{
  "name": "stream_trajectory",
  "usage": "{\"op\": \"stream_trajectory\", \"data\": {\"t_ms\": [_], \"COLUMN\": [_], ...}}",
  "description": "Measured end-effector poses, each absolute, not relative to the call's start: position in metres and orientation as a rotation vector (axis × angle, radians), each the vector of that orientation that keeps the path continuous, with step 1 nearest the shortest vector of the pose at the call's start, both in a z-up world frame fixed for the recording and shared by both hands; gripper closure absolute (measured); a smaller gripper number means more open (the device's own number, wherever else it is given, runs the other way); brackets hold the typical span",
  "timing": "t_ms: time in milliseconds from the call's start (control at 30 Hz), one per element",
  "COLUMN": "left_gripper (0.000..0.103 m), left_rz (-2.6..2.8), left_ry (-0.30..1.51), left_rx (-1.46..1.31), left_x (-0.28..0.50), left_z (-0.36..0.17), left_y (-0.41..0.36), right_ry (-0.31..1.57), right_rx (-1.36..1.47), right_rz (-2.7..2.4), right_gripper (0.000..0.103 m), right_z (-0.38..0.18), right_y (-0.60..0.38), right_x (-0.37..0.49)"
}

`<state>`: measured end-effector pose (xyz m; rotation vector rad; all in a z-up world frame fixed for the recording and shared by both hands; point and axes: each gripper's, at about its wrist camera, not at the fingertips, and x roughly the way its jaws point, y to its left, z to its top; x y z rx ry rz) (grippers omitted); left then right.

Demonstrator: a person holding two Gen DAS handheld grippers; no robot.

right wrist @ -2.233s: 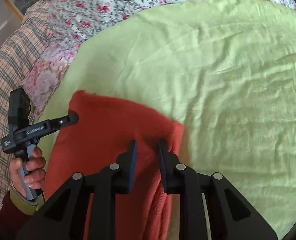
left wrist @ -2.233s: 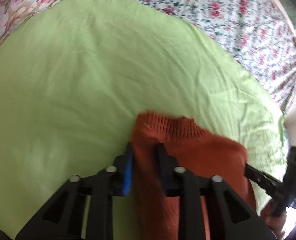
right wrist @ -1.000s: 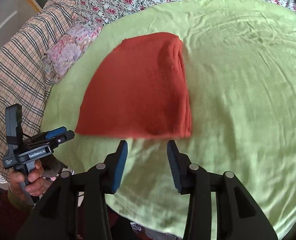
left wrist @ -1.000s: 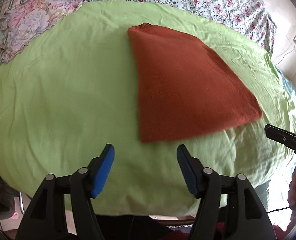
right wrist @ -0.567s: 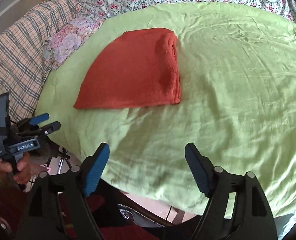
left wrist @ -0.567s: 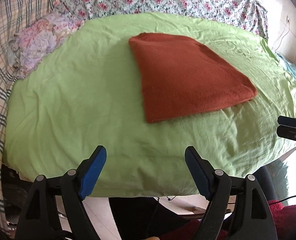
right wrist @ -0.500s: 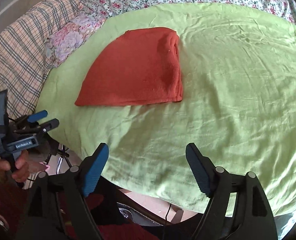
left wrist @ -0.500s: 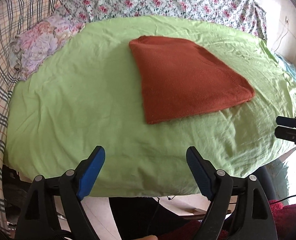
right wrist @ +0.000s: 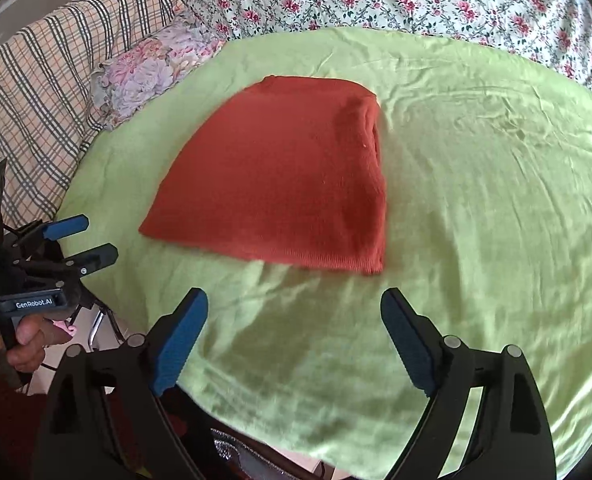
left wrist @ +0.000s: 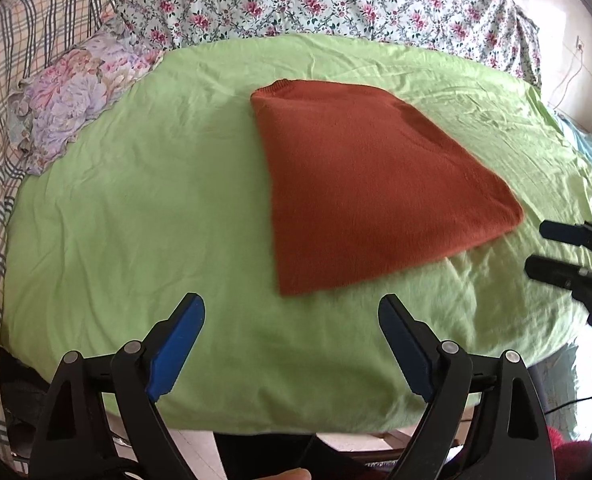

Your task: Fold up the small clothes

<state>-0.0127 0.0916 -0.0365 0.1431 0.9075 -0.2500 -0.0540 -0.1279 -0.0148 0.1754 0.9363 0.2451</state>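
A rust-orange knit garment (left wrist: 368,184) lies folded flat on the green sheet (left wrist: 136,208); it also shows in the right wrist view (right wrist: 284,184), its folded layers stacked along its right edge. My left gripper (left wrist: 292,312) is open and empty, hovering just short of the garment's near edge. My right gripper (right wrist: 294,308) is open and empty, a little short of the garment's near edge. Each gripper also shows at the side of the other's view: the right one (left wrist: 552,250), the left one (right wrist: 84,240).
The green sheet covers a rounded surface whose near edge drops off below my grippers. A floral pillow (left wrist: 68,100) and plaid cloth (right wrist: 36,80) lie at the left. Floral bedding (left wrist: 336,4) lies behind. A cable (left wrist: 568,76) hangs at the far right.
Both grippers let go of the garment, opened wide and pulled back toward the near edge. In the last half second both moved slightly closer to the garment again.
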Motion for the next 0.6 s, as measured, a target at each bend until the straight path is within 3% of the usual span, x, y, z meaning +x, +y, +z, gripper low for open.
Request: {"op": "stream_trajectory", "data": {"t_ms": [600], "left_gripper": [0.009], "left_rz": [-0.201], "left_ry": [0.889], "left_rx": [0.194], "left_x": [0.025], "left_z": [-0.03], "left_y": [0.07], "right_ry": [0.94], "right_rx": [0.107], "right_rz": [0.279], "right_gripper": [0.006], "right_z": [-0.009], "right_y": [-0.12], "right_x": [0.005]}}
